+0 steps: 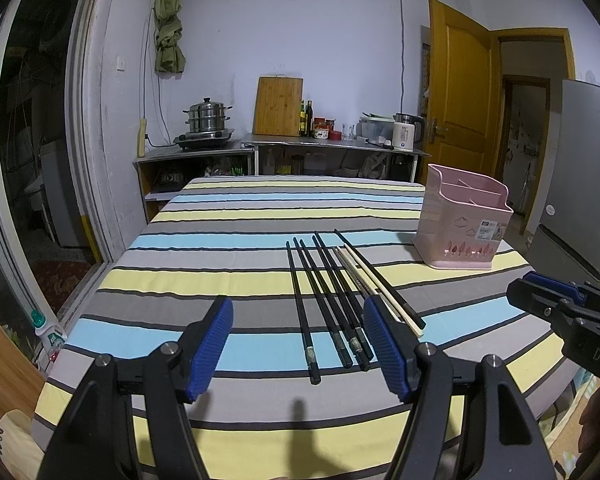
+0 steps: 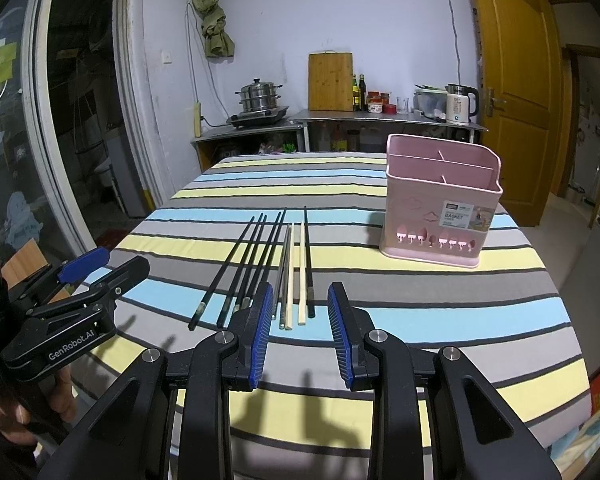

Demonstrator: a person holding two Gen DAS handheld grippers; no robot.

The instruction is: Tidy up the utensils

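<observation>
The striped tablecloth (image 2: 420, 312) covers the table fully; the table's own surface is hidden. The pink utensil basket (image 2: 440, 216) stands upright toward the far right of the cloth, its inner compartments only partly visible, so its contents cannot be confirmed. The chopsticks (image 2: 276, 264) lie in a loose row at the centre of the cloth, well apart from the basket: several black, one or two pale, one possibly grey metal, though the view is too poor to be sure.

The left gripper (image 1: 300, 354) is held low over the near edge, its jaws spread wide and empty, the right blue pad (image 1: 384, 344) overlapping the near ends of the pale sticks in this view; contact cannot be told. The right gripper (image 2: 300, 332) hovers just short of the stick ends, jaws moderately apart, holding nothing. A hand is partly visible at the right-wrist view's lower left, cut off.
</observation>
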